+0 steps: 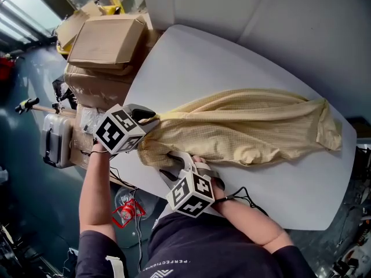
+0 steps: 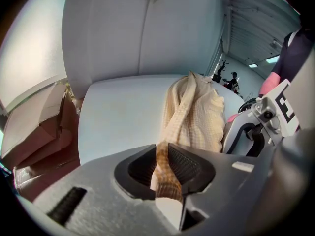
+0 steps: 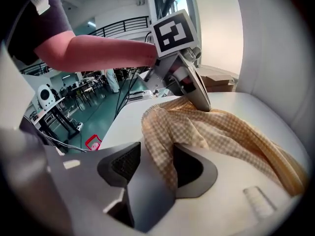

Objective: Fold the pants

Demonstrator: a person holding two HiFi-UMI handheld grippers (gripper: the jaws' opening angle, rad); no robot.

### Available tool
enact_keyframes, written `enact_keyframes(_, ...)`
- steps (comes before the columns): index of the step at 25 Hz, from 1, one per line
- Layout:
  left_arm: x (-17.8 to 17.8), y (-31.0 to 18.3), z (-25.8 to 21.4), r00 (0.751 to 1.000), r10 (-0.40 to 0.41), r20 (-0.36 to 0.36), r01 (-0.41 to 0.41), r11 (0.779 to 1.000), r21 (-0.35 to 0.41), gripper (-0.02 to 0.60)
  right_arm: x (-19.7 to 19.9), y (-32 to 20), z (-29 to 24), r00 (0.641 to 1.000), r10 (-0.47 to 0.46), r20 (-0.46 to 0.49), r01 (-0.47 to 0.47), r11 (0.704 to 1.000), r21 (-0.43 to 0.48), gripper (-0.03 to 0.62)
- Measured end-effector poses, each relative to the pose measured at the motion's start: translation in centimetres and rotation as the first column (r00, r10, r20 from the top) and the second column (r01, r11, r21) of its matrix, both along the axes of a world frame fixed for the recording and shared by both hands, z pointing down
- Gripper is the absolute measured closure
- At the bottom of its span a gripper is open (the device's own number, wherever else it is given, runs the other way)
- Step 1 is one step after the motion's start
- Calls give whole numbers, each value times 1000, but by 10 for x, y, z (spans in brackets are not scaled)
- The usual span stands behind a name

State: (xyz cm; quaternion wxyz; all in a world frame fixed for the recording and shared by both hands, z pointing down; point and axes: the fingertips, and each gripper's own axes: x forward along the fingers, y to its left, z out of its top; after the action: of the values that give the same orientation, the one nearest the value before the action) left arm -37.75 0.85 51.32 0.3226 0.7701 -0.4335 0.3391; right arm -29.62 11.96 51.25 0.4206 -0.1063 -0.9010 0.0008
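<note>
The pants [image 1: 249,126] lie rumpled lengthwise on the table [image 1: 191,57], the left gripper [image 1: 149,116] pinching their left end and the right gripper [image 3: 153,163] spread loosely around cloth; crosswise folding seems left.

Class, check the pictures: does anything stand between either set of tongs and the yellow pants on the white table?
Nothing visible does. The left tongs pinch a bunch of the pants; the right tongs stand open, with part of the pants lying between them.

White desk [image 1: 191,68], rounded at the edge. Cardboard boxes [image 1: 107,39] stacked at far left, grey case [image 1: 56,139] just beside them.
</note>
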Motion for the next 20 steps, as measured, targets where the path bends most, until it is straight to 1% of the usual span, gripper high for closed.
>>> enact_keyframes(3, 0, -1, 3, 1000, 9, -23, -9, 1000, -9, 492, -1, -3, 0, 1000, 20, -7, -20, 1000, 9, 401)
enact_keyframes(5, 2, -1, 5, 999, 25, -31, -26, 999, -21, 491, -2, -6, 0, 1000, 26, -12, -26, 999, 30, 432)
enact_keyframes(8, 5, -1, 8, 998, 61, -25, -62, 998, -34, 492, -3, -10, 0, 999, 32, -9, -31, 997, 67, 471)
enact_keyframes(11, 8, -2, 8, 995, 95, -17, -95, 995, -36, 496, -4, -13, 1, 999, 44, -5, -44, 996, 80, 499)
enact_keyframes(15, 14, -1, 9, 992, 124, -26, -125, 991, -40, 539, -4, -19, 0, 997, 73, 1, -73, 996, 60, 544)
enact_keyframes(20, 15, -1, 10, 994, 96, -59, -99, 994, -53, 555, -4, -19, 0, 996, 86, -3, -86, 996, -4, 568)
